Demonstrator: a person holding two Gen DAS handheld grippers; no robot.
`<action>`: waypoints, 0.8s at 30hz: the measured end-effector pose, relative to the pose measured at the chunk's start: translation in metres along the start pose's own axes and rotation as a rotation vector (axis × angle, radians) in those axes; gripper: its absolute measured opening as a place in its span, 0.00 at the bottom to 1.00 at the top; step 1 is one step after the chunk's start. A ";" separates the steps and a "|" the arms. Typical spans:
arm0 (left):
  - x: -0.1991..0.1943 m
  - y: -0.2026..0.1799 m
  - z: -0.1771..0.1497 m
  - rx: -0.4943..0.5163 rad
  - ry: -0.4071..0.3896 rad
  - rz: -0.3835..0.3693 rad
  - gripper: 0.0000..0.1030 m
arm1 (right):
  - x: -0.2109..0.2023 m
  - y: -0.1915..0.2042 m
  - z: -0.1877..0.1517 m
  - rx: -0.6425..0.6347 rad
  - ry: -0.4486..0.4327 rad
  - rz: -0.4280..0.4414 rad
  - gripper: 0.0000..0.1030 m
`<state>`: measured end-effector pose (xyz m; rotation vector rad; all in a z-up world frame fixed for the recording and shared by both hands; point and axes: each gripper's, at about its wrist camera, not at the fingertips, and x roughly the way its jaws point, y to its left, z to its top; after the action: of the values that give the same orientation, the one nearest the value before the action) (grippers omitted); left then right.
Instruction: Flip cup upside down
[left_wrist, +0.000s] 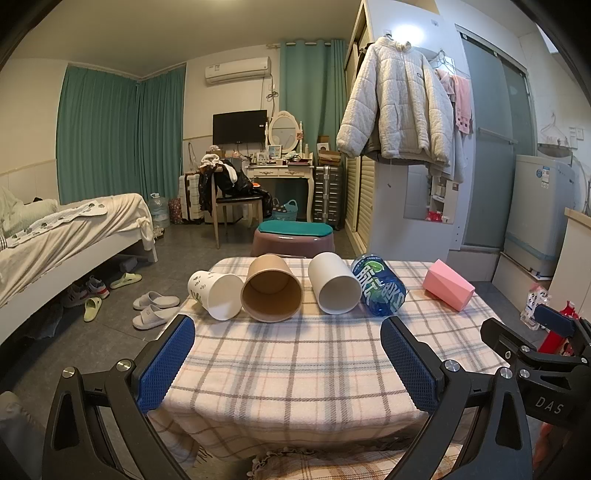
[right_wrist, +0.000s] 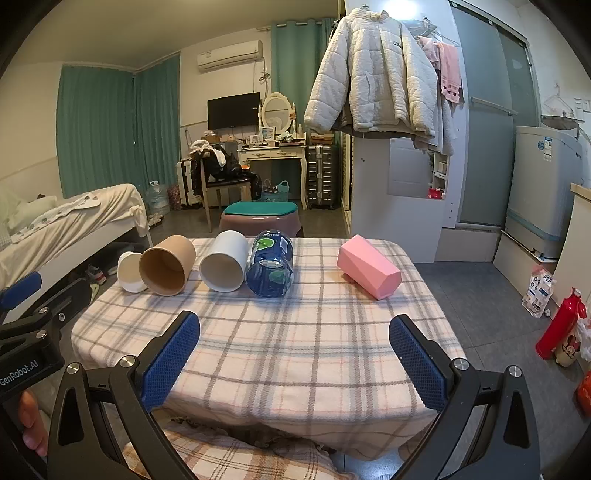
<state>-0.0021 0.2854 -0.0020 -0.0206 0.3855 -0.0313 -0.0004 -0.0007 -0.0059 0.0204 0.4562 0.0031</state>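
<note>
Several cups lie on their sides in a row at the far end of a plaid-covered table (left_wrist: 280, 362): a white printed cup (left_wrist: 216, 293), a brown paper cup (left_wrist: 271, 288), a plain white cup (left_wrist: 334, 282), a blue printed cup (left_wrist: 378, 286) and a pink faceted cup (left_wrist: 448, 284). The right wrist view shows the same row: white printed (right_wrist: 129, 273), brown (right_wrist: 168, 269), white (right_wrist: 225, 266), blue (right_wrist: 269, 267), pink (right_wrist: 369, 271). My left gripper (left_wrist: 288, 332) is open and empty, short of the cups. My right gripper (right_wrist: 295, 328) is open and empty, also short of them.
A purple stool with a teal cushion (left_wrist: 293, 238) stands behind the table. A bed (left_wrist: 70, 236) is on the left with slippers (left_wrist: 153, 308) on the floor. A red bottle (right_wrist: 559, 325) stands on the floor at right, near a washing machine (right_wrist: 543, 192).
</note>
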 end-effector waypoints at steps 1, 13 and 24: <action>0.001 0.000 0.000 -0.001 0.000 -0.001 1.00 | 0.000 0.001 0.001 -0.001 0.000 0.000 1.00; -0.001 0.000 0.001 0.000 0.001 0.000 1.00 | -0.002 0.002 0.004 -0.001 0.000 0.000 1.00; 0.000 -0.001 -0.001 0.000 0.001 0.000 1.00 | -0.002 0.002 0.004 0.000 0.001 0.000 1.00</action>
<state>-0.0027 0.2842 -0.0023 -0.0203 0.3865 -0.0318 0.0000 0.0017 -0.0010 0.0200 0.4574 0.0033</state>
